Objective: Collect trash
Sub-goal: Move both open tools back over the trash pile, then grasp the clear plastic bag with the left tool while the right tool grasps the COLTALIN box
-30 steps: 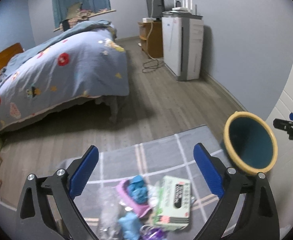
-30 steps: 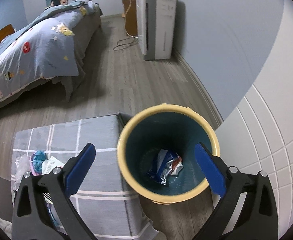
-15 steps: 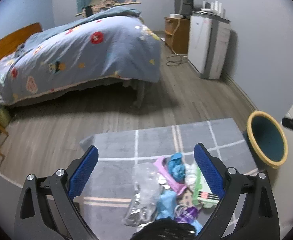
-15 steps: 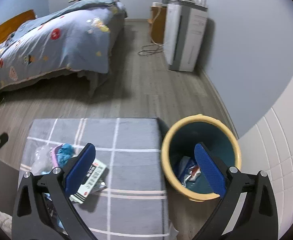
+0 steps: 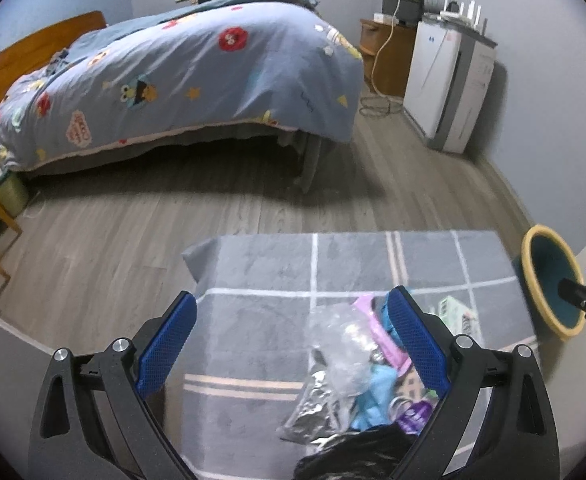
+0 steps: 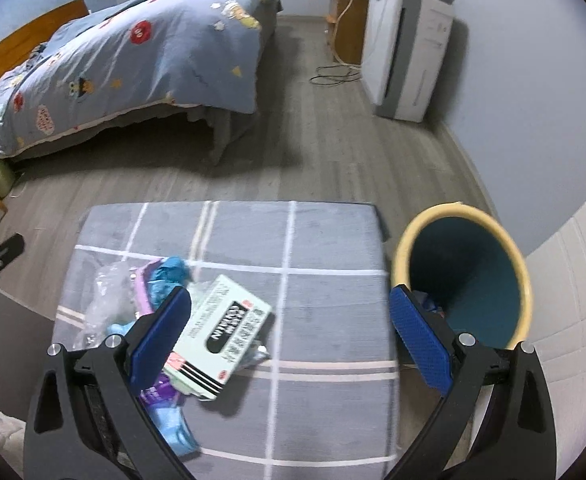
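Closest to the right gripper (image 6: 289,334), whose jaws stand released and empty, a pale green box (image 6: 223,334) lies flat on the grey checked cloth (image 6: 325,248), partly behind the left blue pad (image 6: 161,336), its long axis running diagonally from near-left to far-right. The left gripper (image 5: 291,344), also spread wide and holding nothing, hangs over the same heap: crumpled clear plastic (image 5: 343,338), blue and purple wrappers, something black at the very bottom. The right gripper seems nearer the box. Just beyond the cloth's right edge stands the yellow-rimmed teal bin (image 6: 463,276); it holds what may be a wrapper, mostly hidden by the right pad.
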`<state>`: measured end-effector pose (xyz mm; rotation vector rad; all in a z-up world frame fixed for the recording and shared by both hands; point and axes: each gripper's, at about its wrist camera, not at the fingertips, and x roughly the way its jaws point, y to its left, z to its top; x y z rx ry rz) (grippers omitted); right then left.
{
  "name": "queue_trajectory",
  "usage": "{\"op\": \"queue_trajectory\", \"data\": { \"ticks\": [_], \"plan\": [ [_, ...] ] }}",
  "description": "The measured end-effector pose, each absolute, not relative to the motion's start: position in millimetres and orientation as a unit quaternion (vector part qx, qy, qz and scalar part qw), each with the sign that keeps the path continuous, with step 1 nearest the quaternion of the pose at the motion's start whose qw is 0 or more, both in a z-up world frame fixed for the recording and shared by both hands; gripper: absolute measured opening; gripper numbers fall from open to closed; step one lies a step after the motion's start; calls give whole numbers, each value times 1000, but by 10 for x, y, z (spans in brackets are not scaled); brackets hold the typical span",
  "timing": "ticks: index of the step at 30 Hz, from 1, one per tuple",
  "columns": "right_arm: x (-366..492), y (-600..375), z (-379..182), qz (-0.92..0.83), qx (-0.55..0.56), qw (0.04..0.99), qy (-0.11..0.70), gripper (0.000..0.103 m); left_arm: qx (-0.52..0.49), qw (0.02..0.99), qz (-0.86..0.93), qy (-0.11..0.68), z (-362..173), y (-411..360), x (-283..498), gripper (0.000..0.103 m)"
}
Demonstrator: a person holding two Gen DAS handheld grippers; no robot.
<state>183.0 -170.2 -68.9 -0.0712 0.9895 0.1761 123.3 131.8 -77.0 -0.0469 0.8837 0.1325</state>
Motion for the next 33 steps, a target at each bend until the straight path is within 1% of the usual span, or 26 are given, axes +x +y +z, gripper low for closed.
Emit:
{"op": "queue_trajectory", "data": {
  "ticks": [4, 9, 14, 17, 19, 22, 23, 25, 27, 31, 32, 33],
  "plan": [
    [1908, -1679, -866, 99, -11, 865, 492, 97, -31, 895, 72, 439, -861, 1384, 1293, 95],
    [1991, -1598, -1204, 110, -11, 843, 527, 97, -47, 887, 64, 454, -976, 1415, 1396, 95],
    [2025, -1458, -1566, 122, 4, 813, 570, 97, -24, 876, 61, 478, -1121, 1362, 1462, 95],
    [2043, -1373, -1703, 126, 14, 804, 581, 97, -32, 873, 52, 484, -1156, 1371, 1464, 95],
    [2056, -1306, -1797, 129, 17, 797, 590, 97, -20, 870, 50, 490, -1195, 1357, 1468, 95],
    [2083, -1239, -1903, 132, 31, 786, 604, 95, -8, 866, 50, 497, -1249, 1366, 1472, 95],
    [2095, -1222, -1940, 130, 38, 781, 610, 91, -9, 865, 49, 500, -1262, 1373, 1471, 95],
    [2113, -1220, -1996, 128, 50, 772, 621, 88, -6, 861, 46, 506, -1300, 1381, 1471, 95],
    [2135, -1242, -2049, 127, 70, 762, 632, 81, 1, 860, 44, 509, -1321, 1368, 1475, 95],
    [2154, -1311, -2011, 124, 93, 765, 625, 77, -2, 857, 29, 514, -1351, 1323, 1492, 95],
    [2153, -1333, -1993, 126, 97, 767, 622, 62, -3, 856, 25, 517, -1367, 1303, 1499, 95],
    [2157, -1357, -1939, 130, 103, 772, 614, 55, -4, 854, 22, 520, -1385, 1287, 1503, 95]
  ]
}}
